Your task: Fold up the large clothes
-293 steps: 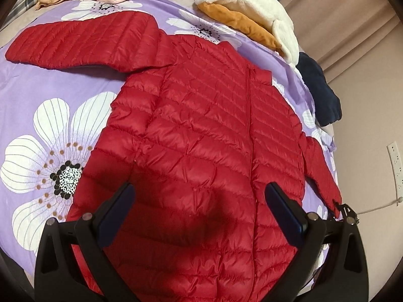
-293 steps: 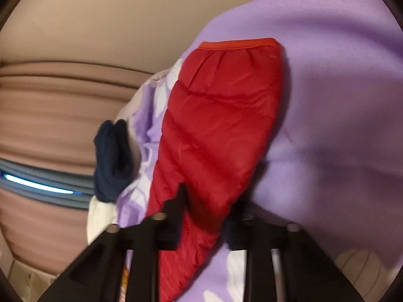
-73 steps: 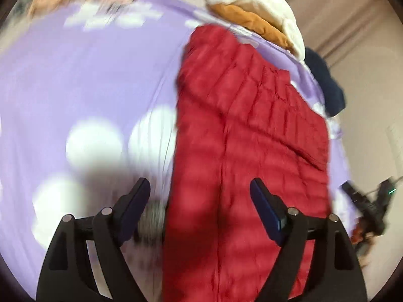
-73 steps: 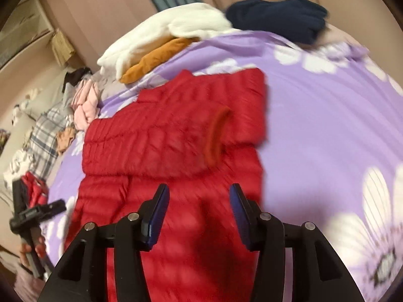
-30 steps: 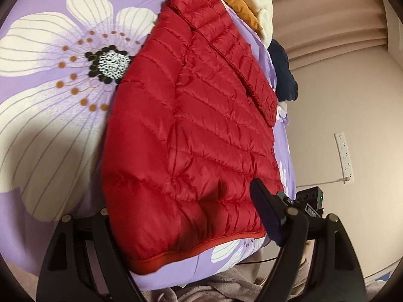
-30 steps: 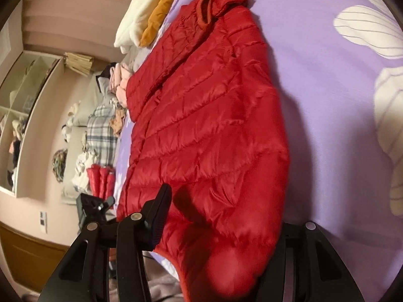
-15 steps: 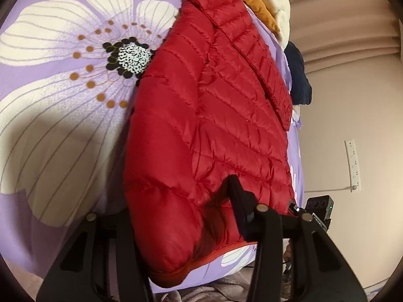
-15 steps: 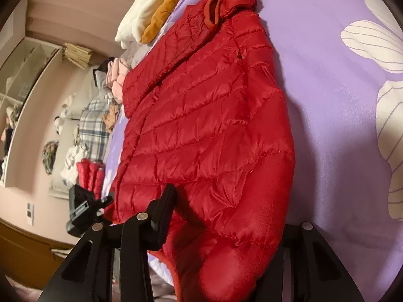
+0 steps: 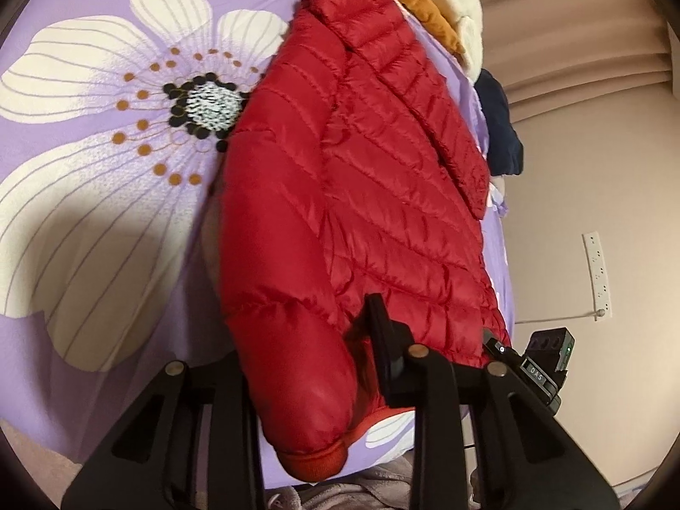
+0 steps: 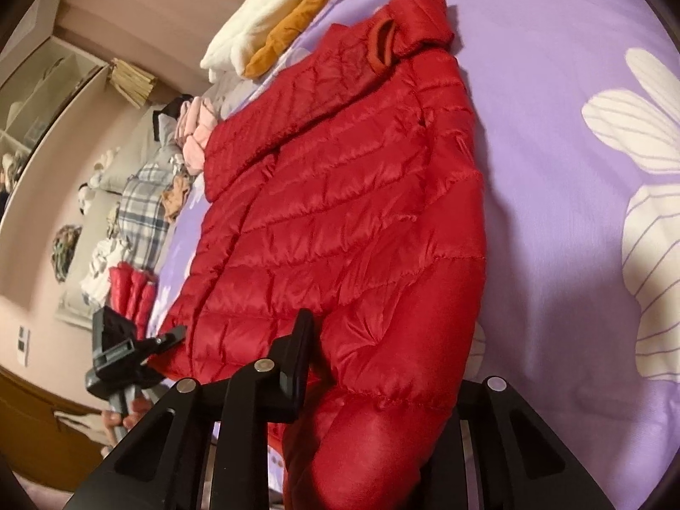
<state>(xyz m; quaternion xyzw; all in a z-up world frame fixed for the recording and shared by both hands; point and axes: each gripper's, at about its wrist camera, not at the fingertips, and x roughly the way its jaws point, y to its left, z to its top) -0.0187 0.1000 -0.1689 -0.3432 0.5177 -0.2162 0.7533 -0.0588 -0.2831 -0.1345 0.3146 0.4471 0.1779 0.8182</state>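
A red quilted puffer jacket (image 9: 361,195) lies folded into a long strip on the purple flowered bedsheet (image 9: 106,221), with its sleeves tucked over its body. My left gripper (image 9: 306,361) sits at the jacket's near hem corner. Its jaws are closing on the padded edge; one finger (image 9: 382,340) dents the fabric and the other is hidden under it. In the right wrist view the same jacket (image 10: 352,212) fills the middle. My right gripper (image 10: 382,382) is at the opposite hem corner, jaws closing, with one finger (image 10: 297,357) pressed into the fabric and the other covered by it.
A white fleece with an orange garment (image 9: 429,12) and a navy garment (image 9: 499,127) lie at the far end of the bed. Pink and plaid clothes (image 10: 144,208) are piled along the bed's left side. The bed edge is just below both grippers. A power strip (image 9: 597,272) hangs on the wall.
Both grippers' jaws have narrowed from wide apart onto the jacket's hem corners. The padded edge now bulges between the fingers. The hands have barely shifted.
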